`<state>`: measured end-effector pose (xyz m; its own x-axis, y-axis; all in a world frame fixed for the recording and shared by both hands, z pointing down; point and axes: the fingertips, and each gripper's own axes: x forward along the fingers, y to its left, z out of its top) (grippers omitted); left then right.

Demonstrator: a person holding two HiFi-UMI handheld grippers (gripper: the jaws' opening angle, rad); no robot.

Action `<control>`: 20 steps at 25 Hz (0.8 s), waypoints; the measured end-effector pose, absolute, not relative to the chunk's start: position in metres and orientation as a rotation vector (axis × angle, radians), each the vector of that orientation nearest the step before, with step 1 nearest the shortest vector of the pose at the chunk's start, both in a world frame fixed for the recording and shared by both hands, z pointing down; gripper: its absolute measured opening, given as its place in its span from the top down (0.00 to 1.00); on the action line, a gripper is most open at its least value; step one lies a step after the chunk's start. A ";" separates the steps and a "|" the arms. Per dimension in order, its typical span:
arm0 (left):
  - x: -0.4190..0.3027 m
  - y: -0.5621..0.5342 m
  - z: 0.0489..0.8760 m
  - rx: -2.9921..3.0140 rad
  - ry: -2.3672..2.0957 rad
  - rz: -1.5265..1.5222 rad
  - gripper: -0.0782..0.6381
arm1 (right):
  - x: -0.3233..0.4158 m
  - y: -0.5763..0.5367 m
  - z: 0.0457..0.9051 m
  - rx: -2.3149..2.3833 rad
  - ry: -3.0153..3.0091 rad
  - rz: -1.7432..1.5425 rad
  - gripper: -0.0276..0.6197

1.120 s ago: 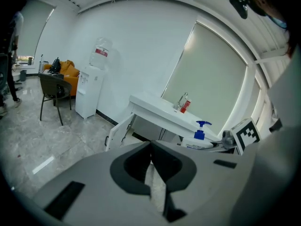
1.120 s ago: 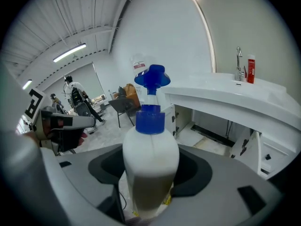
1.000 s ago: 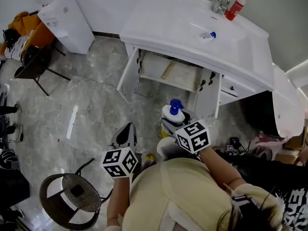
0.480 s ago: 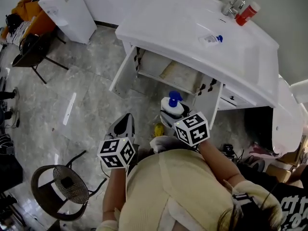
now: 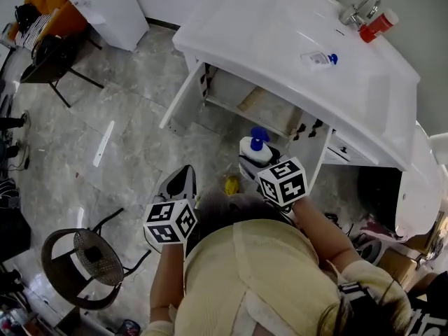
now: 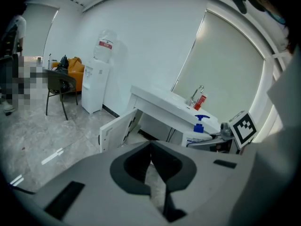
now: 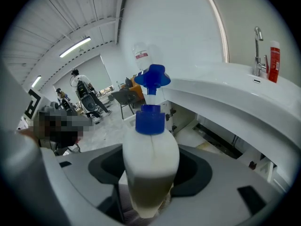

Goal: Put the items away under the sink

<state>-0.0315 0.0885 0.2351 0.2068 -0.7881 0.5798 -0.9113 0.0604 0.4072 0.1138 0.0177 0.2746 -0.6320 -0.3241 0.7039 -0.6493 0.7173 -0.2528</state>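
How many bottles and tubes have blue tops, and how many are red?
Blue-topped: 2, the white pump bottle with a blue pump in the right tongs and the small white tube with a blue cap on the sink top.
Red: 1, the red bottle by the metal tap.
Total: 3

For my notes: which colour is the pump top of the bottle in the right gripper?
Blue pump top on the bottle; clearest in right gripper view.

The pump bottle (image 7: 150,164) is hiding its base inside the right gripper (image 7: 149,199); the tube (image 5: 318,59) at one o'clock is showing unreadable print.
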 end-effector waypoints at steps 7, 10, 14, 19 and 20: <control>-0.044 0.080 0.255 1.745 -1.618 0.216 0.84 | 0.109 0.006 0.298 0.764 -2.232 0.701 0.52; -0.043 0.072 0.267 1.776 -1.562 0.246 0.84 | 0.102 0.003 0.309 0.783 -2.212 0.713 0.52; -0.044 0.061 0.290 1.812 -1.481 0.298 0.84 | 0.089 -0.006 0.324 0.800 -2.199 0.695 0.52; -0.036 0.049 0.322 1.846 -1.394 0.346 0.84 | 0.076 -0.020 0.349 0.836 -2.190 0.672 0.52; -0.035 0.047 0.329 1.856 -1.383 0.368 0.84 | 0.074 -0.022 0.356 0.844 -2.187 0.677 0.52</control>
<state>-0.0345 0.0471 0.3288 0.3671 -0.6810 0.6336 -0.9059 -0.1072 0.4096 0.0738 -0.0218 0.3562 -0.5528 -0.3674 0.7479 -0.7258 0.6533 -0.2154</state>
